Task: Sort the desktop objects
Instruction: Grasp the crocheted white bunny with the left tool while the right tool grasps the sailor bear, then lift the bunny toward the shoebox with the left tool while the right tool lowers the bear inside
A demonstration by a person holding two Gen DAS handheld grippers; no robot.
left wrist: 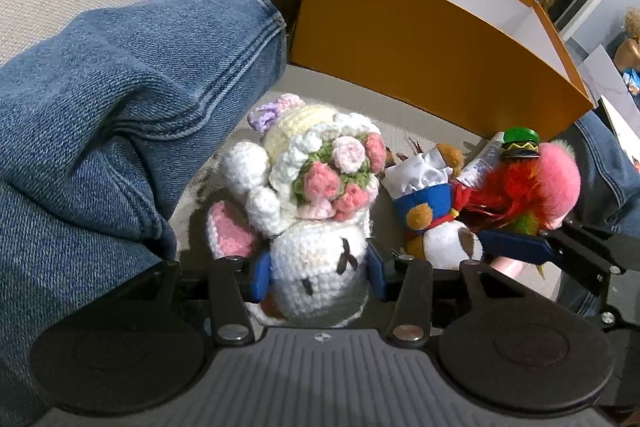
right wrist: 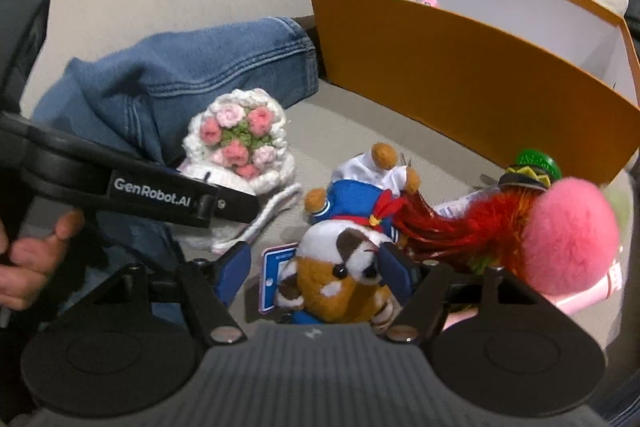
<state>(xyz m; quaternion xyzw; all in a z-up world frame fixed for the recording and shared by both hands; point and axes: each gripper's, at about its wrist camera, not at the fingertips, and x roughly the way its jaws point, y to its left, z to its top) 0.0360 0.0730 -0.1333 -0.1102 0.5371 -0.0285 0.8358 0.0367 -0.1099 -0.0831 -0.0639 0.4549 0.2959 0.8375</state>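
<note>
Left wrist view: I'm seeing the orange box point(left wrist: 400, 39) sitting far right, open-topped. Left gripper point(left wrist: 320, 277) is clamping the crochet bunny point(left wrist: 316, 279) by its head, near centre. Right gripper point(right wrist: 316, 277) is straddling the plush hamster point(right wrist: 344, 267), the right finger point(right wrist: 394, 269) touching, the left one clear.

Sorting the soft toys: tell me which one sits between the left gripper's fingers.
The white crocheted bunny with the rose bouquet; the left gripper brackets its head. The brown sailor plush lies beside it.
</note>
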